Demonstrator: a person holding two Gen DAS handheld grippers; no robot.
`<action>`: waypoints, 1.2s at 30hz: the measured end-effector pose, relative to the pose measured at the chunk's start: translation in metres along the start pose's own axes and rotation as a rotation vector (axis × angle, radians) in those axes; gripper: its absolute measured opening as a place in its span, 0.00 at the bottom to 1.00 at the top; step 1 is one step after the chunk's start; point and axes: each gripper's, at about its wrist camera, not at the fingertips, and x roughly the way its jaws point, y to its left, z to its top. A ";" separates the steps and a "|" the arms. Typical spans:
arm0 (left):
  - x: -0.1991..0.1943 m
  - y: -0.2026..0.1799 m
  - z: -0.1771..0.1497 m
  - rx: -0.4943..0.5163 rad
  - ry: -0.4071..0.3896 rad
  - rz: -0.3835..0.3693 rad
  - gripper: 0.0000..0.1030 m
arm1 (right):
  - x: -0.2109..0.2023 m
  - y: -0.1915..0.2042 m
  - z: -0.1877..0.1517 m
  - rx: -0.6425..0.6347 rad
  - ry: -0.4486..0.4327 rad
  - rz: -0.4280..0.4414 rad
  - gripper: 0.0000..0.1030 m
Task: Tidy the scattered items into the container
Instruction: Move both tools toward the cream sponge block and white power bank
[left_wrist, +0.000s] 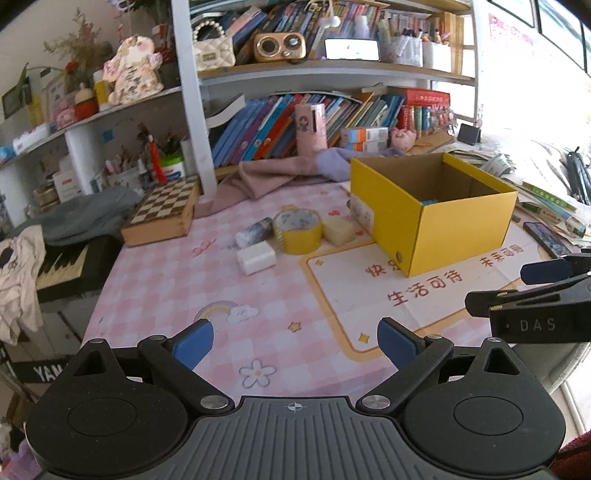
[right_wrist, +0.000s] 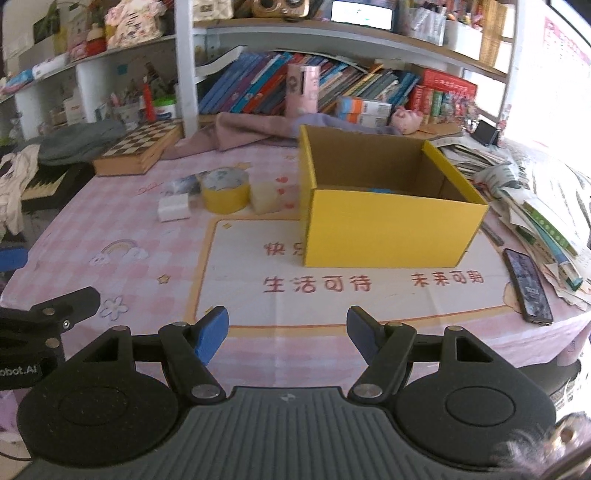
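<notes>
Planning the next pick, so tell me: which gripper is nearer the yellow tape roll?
Left, probably. The left gripper faces the yellow tape roll almost straight ahead; the right gripper sits farther right, with the roll off to its left.

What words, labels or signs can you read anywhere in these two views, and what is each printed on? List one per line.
"生活可待": red print on the tablecloth.
"未来可期": red print on the same cloth, right of it.
"快乐": partly hidden by the yellow box; only the first character is sure.
"DAS": on the right gripper, seen from the left wrist view.
"obot.AI": cut-off label on the left gripper.
"YAN": cut-off white letters on a black strip.
Book spines: too small to read.
</notes>
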 end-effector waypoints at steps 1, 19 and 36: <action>0.000 0.002 -0.001 -0.007 0.003 0.002 0.94 | 0.000 0.003 0.000 -0.007 0.003 0.007 0.67; -0.008 0.033 -0.008 -0.087 0.001 0.074 0.94 | 0.007 0.036 0.009 -0.101 -0.001 0.097 0.70; 0.032 0.042 0.017 -0.087 0.005 0.104 0.94 | 0.052 0.043 0.046 -0.153 -0.010 0.147 0.69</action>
